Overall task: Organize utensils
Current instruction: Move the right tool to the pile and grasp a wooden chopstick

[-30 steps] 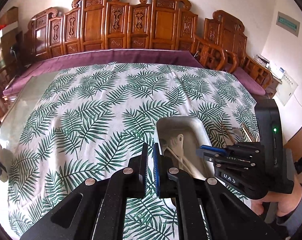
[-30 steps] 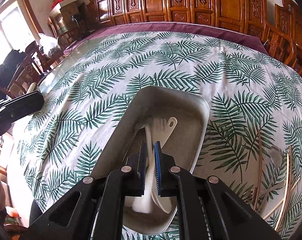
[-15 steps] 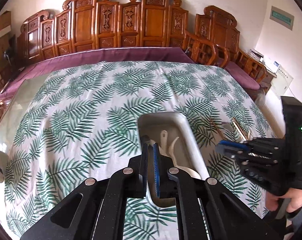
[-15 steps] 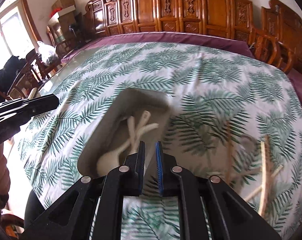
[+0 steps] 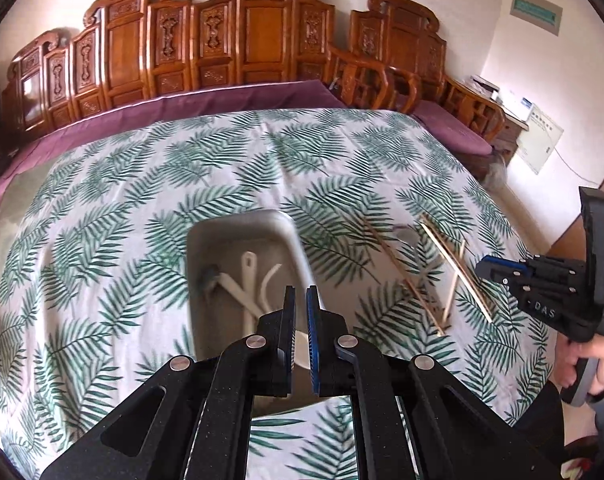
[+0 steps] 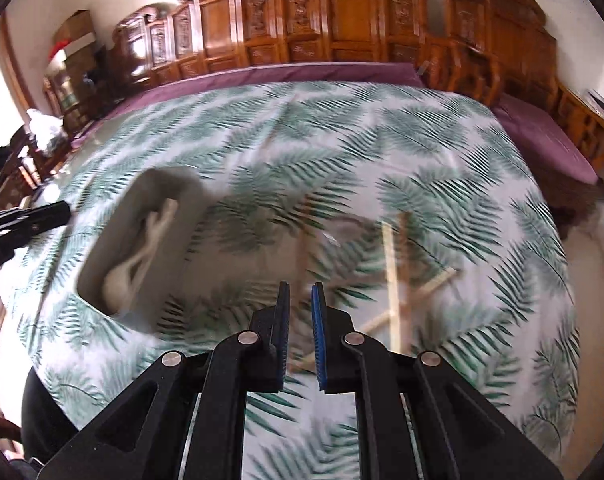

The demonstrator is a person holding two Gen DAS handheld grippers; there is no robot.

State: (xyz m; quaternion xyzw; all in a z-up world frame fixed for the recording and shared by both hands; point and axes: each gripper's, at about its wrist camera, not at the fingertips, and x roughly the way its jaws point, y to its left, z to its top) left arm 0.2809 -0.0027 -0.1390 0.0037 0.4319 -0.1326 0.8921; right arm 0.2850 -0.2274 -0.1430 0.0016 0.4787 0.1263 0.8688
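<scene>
a grey tray (image 5: 238, 226) sits on the leaf-print tabletop (image 5: 114, 200) with white plastic utensils (image 5: 248, 280) lying crossed inside it. to its right, well apart from the tray, wooden chopsticks (image 5: 453, 264) lie scattered over a metal spoon (image 5: 405, 234). the left tongs (image 5: 300, 320) hang over the tray's near end, pressed together and empty. the right tongs (image 6: 300, 320) hang above the cloth just left of the chopsticks, nearly shut with a narrow gap, holding nothing.
</scene>
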